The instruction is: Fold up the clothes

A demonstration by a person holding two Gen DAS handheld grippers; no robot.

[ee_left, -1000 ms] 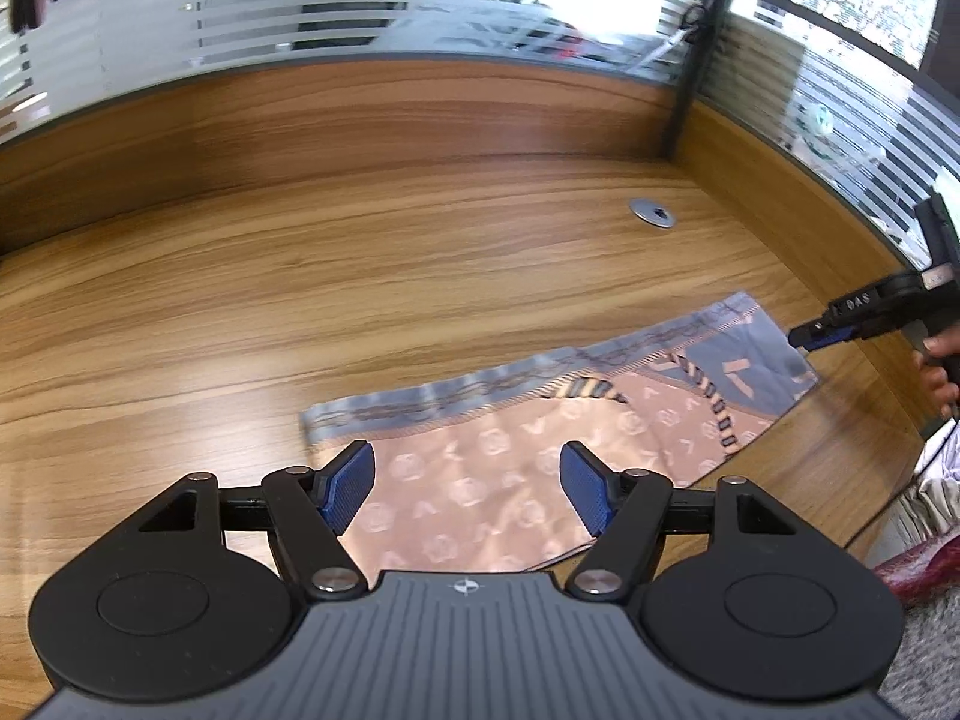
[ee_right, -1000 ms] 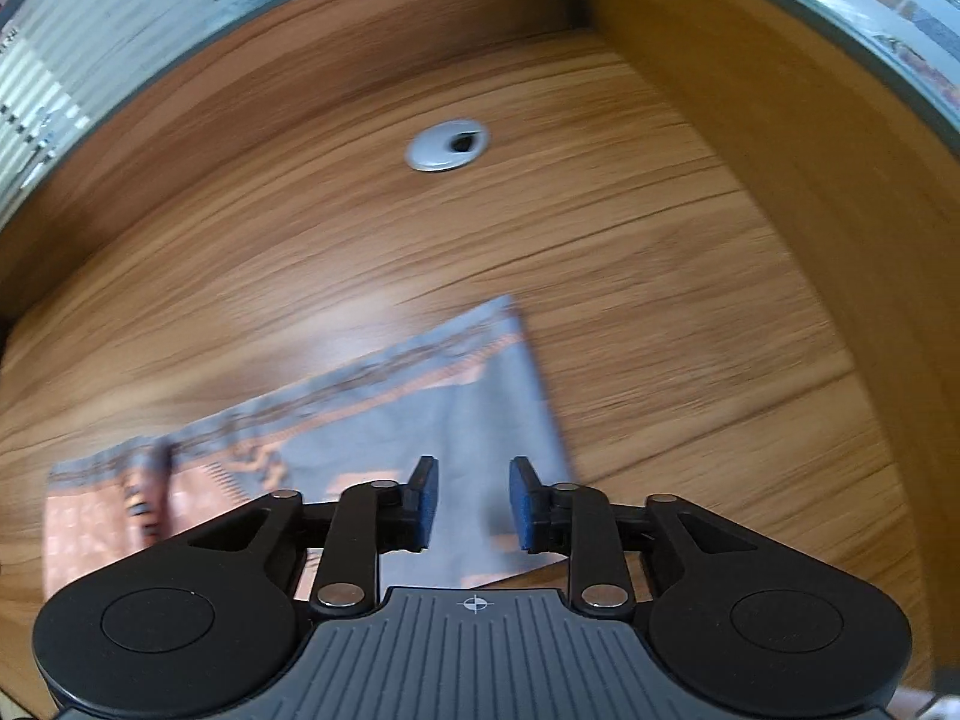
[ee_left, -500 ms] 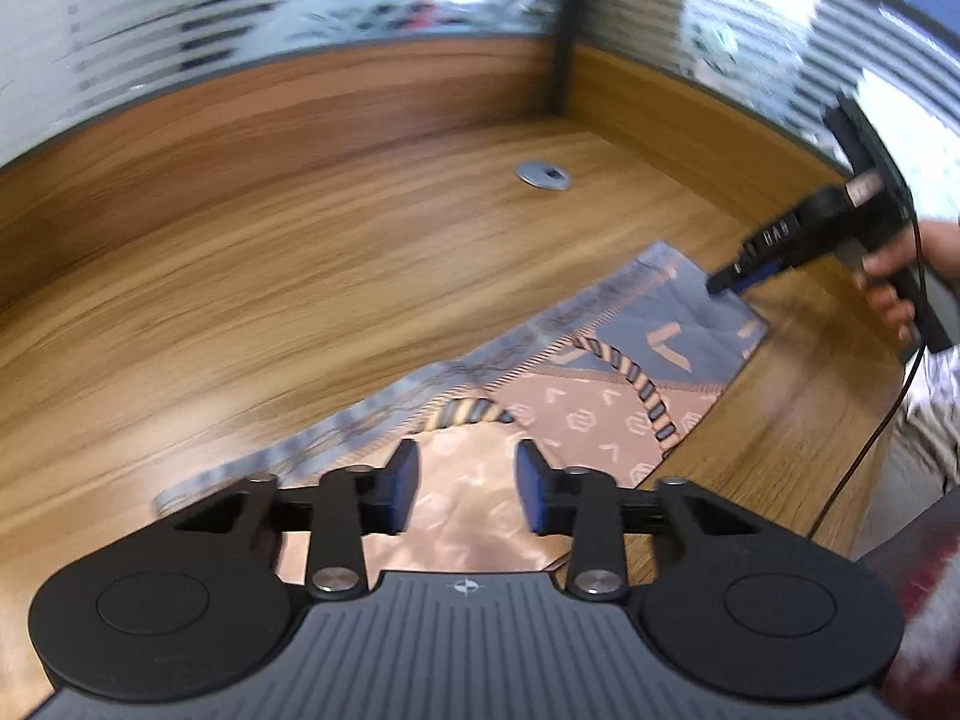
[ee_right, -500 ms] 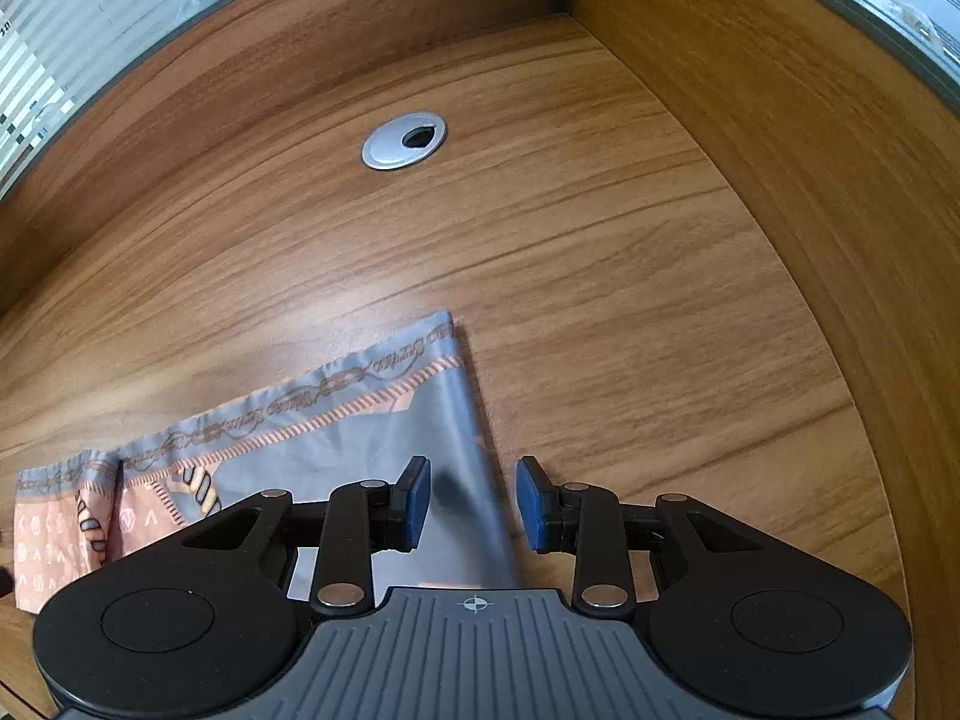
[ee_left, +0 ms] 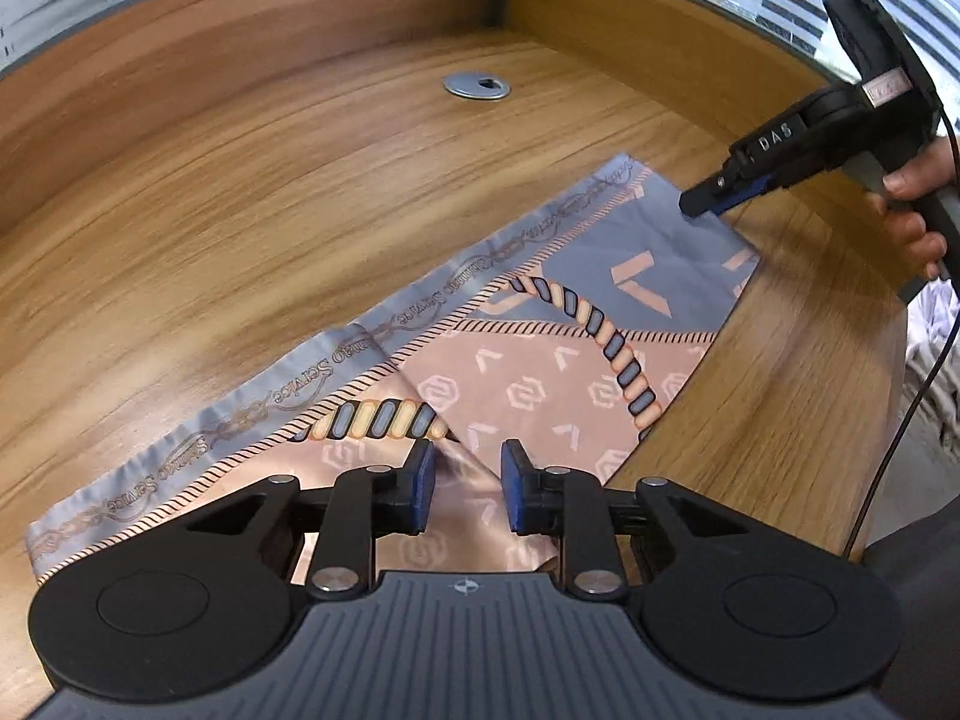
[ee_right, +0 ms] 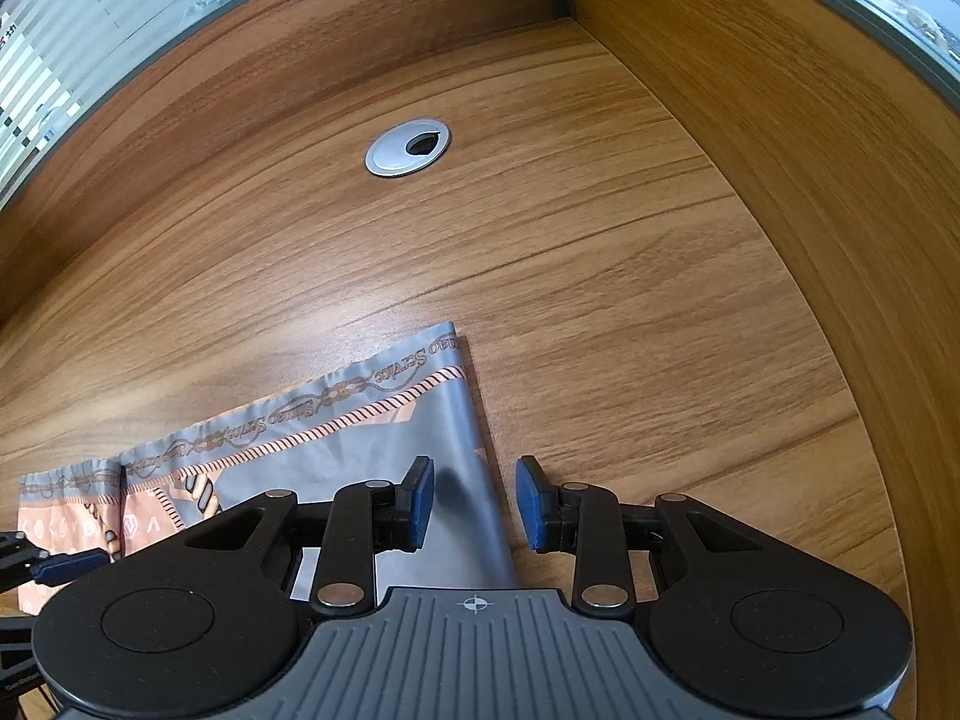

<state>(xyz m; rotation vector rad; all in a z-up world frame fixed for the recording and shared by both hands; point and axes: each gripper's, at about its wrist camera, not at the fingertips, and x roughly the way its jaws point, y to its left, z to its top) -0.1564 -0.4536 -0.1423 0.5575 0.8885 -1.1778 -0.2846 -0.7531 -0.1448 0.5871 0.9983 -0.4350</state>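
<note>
Folded scarf (ee_left: 540, 324) flat on tabletop (ee_left: 240, 192), near the front edge. Left gripper (ee_left: 462, 495) over its peach middle, jaws narrow and closing around a raised crease, not yet pinching. Right gripper (ee_right: 474, 501) astride the grey end's edge, jaws closing, gap showing, nothing held. Risk: slippery cloth sliding out, or only the top layer caught, spoiling the fold. Against a second ago: left jaws far narrower, shifted toward the middle.

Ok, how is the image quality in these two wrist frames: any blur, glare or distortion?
Left wrist view: strong fisheye bending of the desk, wood grain smeared at left, scarf print sharp. Right wrist view: same curvature, sharp throughout, a soft glare patch on the wood just beyond the scarf, glass partition overexposed.
</note>
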